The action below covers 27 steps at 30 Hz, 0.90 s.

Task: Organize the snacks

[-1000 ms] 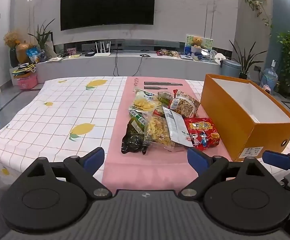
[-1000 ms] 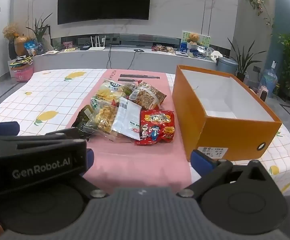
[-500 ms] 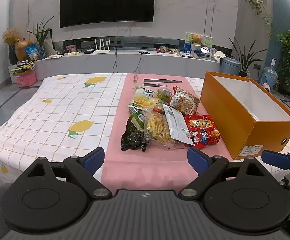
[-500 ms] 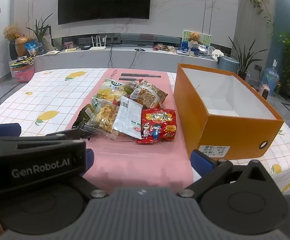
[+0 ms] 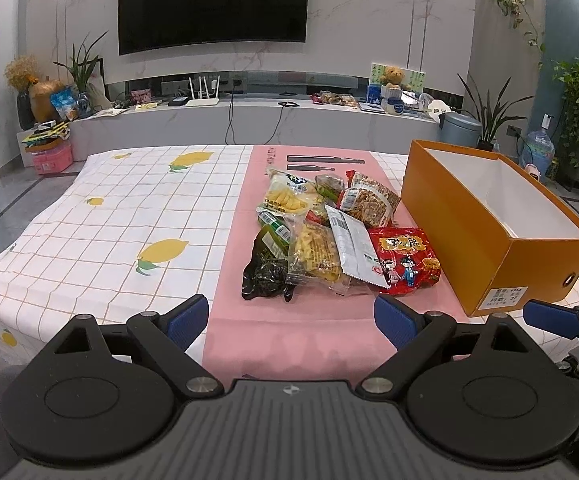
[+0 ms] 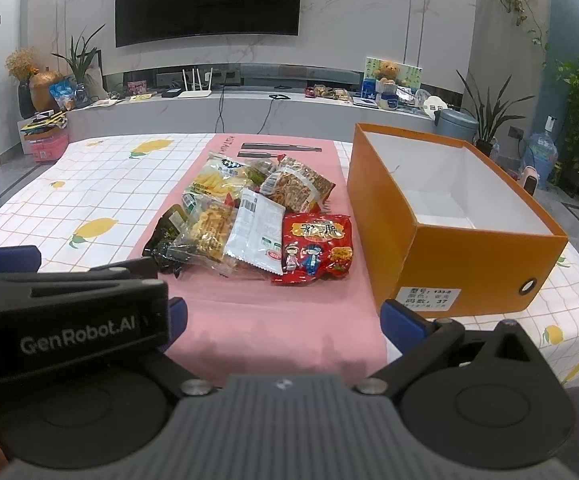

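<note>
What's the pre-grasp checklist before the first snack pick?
1. Left tongs open, nothing held: ok.
2. Right tongs open, nothing held: ok.
3. Orange box open-topped, nothing visible inside: ok.
4. Red snack pack nearest the box, front edge unobstructed: ok.
5. Packs separated for a clean single pick: not ok; the white pack overlaps the red one's edge, and the pile is stacked.
6. Left tongs' body clear of the right tongs' path: cannot tell; it crowds the right view's lower left.

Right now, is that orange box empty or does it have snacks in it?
Empty, as far as shown: the box shows only bare white inside, and the snacks lie piled beside it.
</note>
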Each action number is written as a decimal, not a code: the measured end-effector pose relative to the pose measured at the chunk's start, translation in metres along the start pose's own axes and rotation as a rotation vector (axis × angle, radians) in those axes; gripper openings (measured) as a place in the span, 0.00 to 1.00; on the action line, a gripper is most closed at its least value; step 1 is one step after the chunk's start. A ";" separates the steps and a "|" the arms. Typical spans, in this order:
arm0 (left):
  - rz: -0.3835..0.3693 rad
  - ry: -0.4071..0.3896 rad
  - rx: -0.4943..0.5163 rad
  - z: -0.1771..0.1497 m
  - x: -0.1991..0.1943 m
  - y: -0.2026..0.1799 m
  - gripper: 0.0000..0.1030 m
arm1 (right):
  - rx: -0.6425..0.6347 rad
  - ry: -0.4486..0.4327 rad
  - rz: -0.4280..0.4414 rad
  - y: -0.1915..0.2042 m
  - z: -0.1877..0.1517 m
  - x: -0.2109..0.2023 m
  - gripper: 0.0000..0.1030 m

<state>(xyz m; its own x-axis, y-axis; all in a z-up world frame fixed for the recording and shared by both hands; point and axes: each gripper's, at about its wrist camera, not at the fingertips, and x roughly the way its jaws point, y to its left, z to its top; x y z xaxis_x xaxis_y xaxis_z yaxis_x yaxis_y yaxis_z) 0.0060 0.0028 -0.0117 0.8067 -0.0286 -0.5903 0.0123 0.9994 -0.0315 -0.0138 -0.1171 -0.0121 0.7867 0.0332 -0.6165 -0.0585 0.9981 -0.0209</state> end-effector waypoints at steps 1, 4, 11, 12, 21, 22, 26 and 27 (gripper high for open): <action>0.001 0.000 0.001 0.000 0.000 0.000 1.00 | 0.000 0.001 0.000 0.000 0.000 0.000 0.97; 0.002 0.003 0.003 0.000 0.001 -0.001 1.00 | -0.001 0.004 0.001 0.000 -0.001 0.001 0.97; 0.002 0.004 0.004 0.000 0.000 -0.001 1.00 | -0.001 0.004 0.001 0.000 -0.002 0.002 0.97; 0.003 0.005 0.004 0.000 0.000 0.000 1.00 | -0.001 0.005 0.001 0.000 -0.002 0.002 0.97; 0.004 0.008 0.006 -0.001 0.001 0.000 1.00 | -0.002 0.008 0.001 0.000 -0.004 0.003 0.97; 0.006 0.008 0.007 -0.001 0.001 0.000 1.00 | -0.003 0.009 0.002 0.000 -0.004 0.003 0.97; 0.008 0.010 0.009 -0.003 0.002 0.001 1.00 | -0.003 0.011 0.004 0.001 -0.004 0.004 0.97; 0.008 0.010 0.008 -0.002 0.002 0.000 1.00 | -0.003 0.012 0.005 0.000 -0.004 0.004 0.97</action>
<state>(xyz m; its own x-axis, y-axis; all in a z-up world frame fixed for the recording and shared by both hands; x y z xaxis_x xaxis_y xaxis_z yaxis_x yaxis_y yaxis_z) 0.0062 0.0032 -0.0146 0.8008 -0.0212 -0.5985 0.0113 0.9997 -0.0202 -0.0130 -0.1168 -0.0178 0.7790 0.0373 -0.6259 -0.0644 0.9977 -0.0206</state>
